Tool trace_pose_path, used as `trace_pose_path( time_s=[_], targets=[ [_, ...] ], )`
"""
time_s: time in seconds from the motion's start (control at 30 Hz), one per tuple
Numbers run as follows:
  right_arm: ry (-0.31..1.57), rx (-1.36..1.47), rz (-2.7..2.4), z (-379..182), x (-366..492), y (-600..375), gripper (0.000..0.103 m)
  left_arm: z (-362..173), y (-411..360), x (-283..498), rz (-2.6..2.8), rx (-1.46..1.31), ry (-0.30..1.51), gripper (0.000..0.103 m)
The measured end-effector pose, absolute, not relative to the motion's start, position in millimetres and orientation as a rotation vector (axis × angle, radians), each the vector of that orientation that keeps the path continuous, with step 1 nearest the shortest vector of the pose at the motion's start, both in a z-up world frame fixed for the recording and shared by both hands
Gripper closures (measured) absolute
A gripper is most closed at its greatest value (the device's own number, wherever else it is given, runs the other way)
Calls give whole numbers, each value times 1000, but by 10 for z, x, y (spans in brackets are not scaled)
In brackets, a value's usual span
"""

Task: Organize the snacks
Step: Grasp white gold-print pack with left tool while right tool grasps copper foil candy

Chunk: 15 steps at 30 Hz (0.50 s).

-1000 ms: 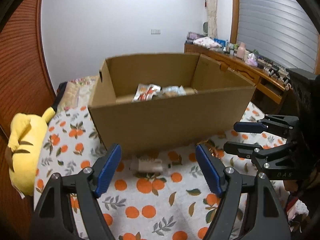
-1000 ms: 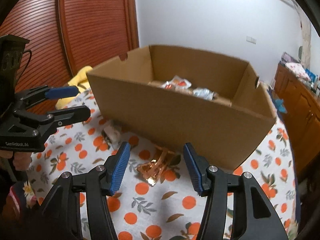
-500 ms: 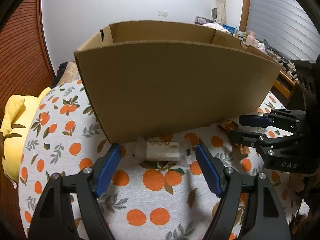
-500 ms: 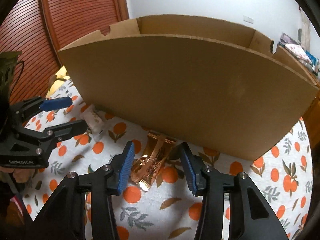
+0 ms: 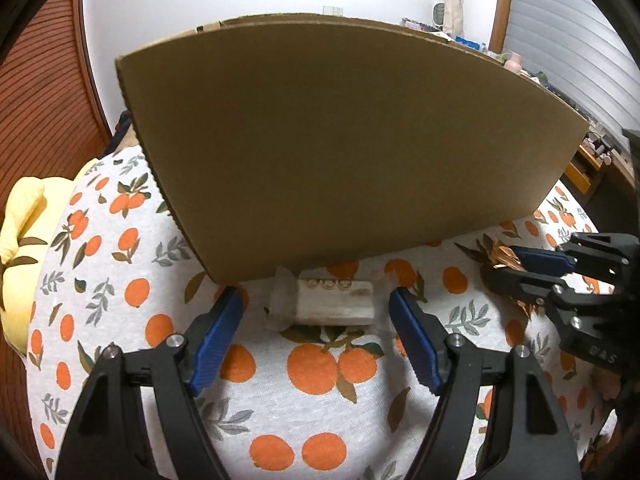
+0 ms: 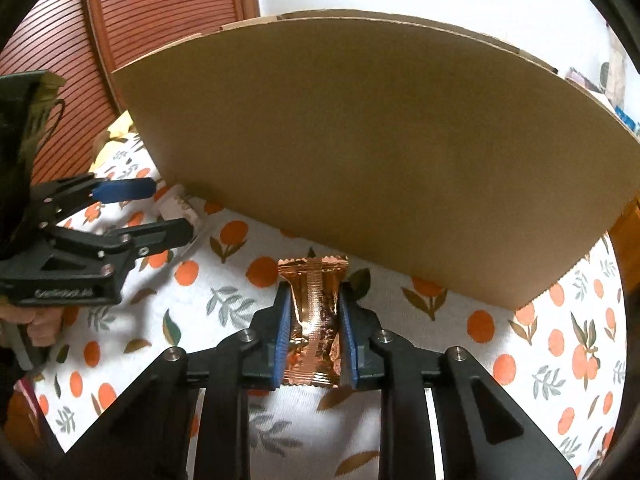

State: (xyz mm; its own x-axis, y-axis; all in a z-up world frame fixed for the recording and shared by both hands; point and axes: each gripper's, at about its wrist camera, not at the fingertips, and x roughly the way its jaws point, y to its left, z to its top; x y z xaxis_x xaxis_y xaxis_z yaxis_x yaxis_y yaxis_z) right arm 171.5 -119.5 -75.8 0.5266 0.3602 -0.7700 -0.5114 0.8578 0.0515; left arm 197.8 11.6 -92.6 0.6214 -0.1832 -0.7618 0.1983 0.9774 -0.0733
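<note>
Lying on the orange-print cloth [image 5: 312, 392] just near of the cardboard box [image 5: 340, 140], the white wrapped snack bar [image 5: 334, 305] is sitting between the spread blue pads of the left gripper [image 5: 316, 312], with clear gaps on both sides and neither pad touching it. The right gripper [image 6: 314, 330], whose jaws have just been closing, is now pinching the copper foil snack packet [image 6: 316, 320] between its pads, the packet's far crimped end sticking out toward the box wall. A yellow plush toy [image 5: 20, 248] is resting at the cloth's left edge.
</note>
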Motion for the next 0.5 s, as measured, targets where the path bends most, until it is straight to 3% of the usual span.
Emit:
trace_pose_path(
  time_s=[0.2,0.3,0.5],
  targets=[
    [837,-176,545,-671,1540,-1314,83,-951,101,2031,-230,20,891,33],
    [822,-164,549,-630,1458,-1411,83,-950,90,2024,-233,33,883,53],
    [807,-140,556,-608,1361,-1425,82,-941,43,1951,-241,50,873,59]
  ],
)
